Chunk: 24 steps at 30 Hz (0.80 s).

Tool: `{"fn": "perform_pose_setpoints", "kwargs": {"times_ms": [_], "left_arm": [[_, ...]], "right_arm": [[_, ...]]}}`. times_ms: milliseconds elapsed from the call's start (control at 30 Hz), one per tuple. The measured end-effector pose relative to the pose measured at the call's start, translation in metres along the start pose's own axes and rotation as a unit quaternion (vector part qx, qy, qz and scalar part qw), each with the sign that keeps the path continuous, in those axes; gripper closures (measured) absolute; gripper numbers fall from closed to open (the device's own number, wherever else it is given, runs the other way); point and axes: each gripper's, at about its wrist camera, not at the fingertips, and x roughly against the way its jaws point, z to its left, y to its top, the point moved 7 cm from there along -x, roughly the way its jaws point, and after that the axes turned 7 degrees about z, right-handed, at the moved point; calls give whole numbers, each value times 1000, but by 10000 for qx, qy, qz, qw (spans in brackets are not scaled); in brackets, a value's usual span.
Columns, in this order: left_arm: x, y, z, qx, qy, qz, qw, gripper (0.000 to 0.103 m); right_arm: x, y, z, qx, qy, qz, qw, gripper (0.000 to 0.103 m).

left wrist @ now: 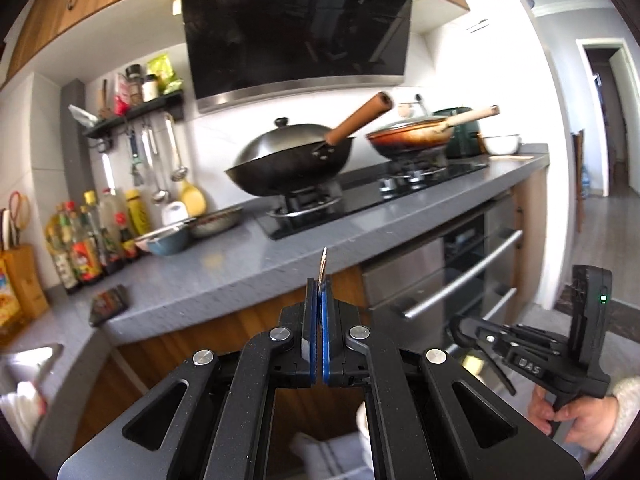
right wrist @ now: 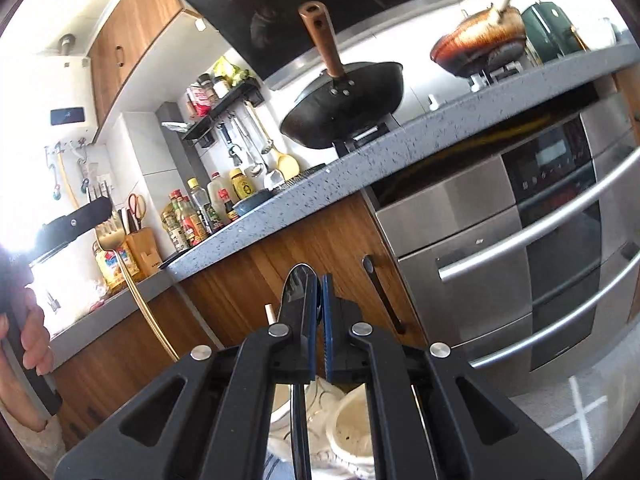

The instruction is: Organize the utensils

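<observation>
In the left wrist view my left gripper (left wrist: 319, 284) is shut on a gold fork (left wrist: 323, 264), seen edge-on as a thin strip rising above the blue pads. The right wrist view shows that fork (right wrist: 107, 232) from the side at far left, tines up, with its long gold handle curving down. My right gripper (right wrist: 319, 280) is shut on a glossy black spoon (right wrist: 298, 292), bowl up, handle running down under the fingers. A hand (left wrist: 580, 416) holds the right gripper (left wrist: 456, 330) low at the right. Both grippers hang in front of the counter edge.
The grey counter (left wrist: 248, 276) carries a lidded wok (left wrist: 292, 168) and a pan (left wrist: 412, 140) on the stove. Bottles (left wrist: 88, 240) and a knife block (left wrist: 24, 280) stand at left under hanging utensils (left wrist: 160, 160). A steel oven (right wrist: 520, 240) with bar handles sits below.
</observation>
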Motion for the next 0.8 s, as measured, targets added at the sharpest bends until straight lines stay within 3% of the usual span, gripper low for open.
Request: {"fn": "perform_pose_setpoints", "kwargs": {"times_ms": [133,300,500,800], "left_arm": [[-24,-7,7,-73,304,111,9994,101],[-49,-32,-2,2,106,378,9992,101],[-69,-57,-20,-86,-124,645,9978,101],[-73,-71,-27,-38,-293,749,9968,101]], "right_arm": [[-20,-6,-18,-484,287,141,9983,100],[-37,-18,-34,-702,309,252,9967,100],[-44,-23,-35,-257,-57,117,9996,100],[-47,-32,-32,479,-591,-183,9969,100]]}}
